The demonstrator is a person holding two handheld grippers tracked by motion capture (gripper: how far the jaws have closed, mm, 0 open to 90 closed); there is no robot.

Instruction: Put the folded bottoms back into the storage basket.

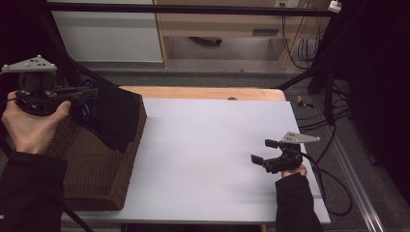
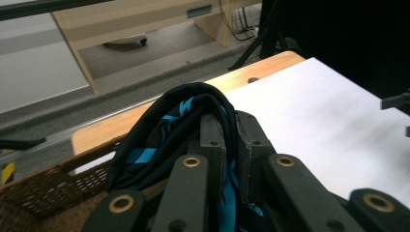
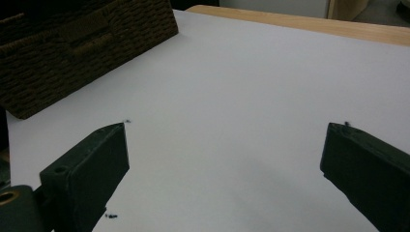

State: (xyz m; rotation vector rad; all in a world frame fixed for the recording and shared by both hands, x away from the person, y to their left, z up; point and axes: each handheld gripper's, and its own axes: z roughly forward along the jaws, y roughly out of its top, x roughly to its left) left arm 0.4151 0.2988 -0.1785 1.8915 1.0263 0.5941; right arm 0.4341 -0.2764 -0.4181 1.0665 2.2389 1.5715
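A black garment with blue markings (image 1: 115, 115) hangs from my left gripper (image 1: 92, 93), which is shut on it above the brown wicker basket (image 1: 96, 169) at the table's left. In the left gripper view the cloth (image 2: 169, 125) bunches over and between the two closed jaws of the left gripper (image 2: 231, 126), and the basket (image 2: 43, 193) lies below. My right gripper (image 1: 263, 151) stands open just above the white sheet (image 1: 208, 145) at the right, held level and pointing left. Its jaws in the right gripper view (image 3: 225, 145) are wide apart with nothing between them.
The white sheet covers most of the wooden table (image 1: 203, 93). The basket (image 3: 72, 43) stands far left in the right gripper view. A black frame and cables (image 1: 333, 121) run along the right side. A cabinet and shelf (image 1: 217, 24) stand beyond the table.
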